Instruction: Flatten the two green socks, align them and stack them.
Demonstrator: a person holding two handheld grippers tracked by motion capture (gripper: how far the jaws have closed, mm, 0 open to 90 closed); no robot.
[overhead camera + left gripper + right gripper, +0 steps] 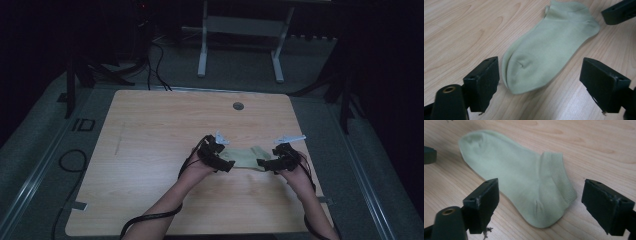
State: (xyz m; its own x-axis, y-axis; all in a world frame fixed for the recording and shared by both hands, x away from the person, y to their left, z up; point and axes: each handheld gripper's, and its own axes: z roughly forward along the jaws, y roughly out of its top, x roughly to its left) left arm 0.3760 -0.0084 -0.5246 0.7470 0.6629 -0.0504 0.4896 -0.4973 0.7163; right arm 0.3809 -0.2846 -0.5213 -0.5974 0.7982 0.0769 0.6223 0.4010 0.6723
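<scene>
From my remote station, the high view is dim and underexposed, the room beyond the table (150, 130) nearly black. Both gripper views are brighter, evenly lit from above, with soft shadows and the near jaws slightly blurred.

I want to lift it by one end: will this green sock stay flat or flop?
The sock will probably flop: it is thin knit cloth lying limp on the table. It looks light, and unlikely to roll or slide. The ribbed cuff may give the open right gripper a thicker hold.
</scene>
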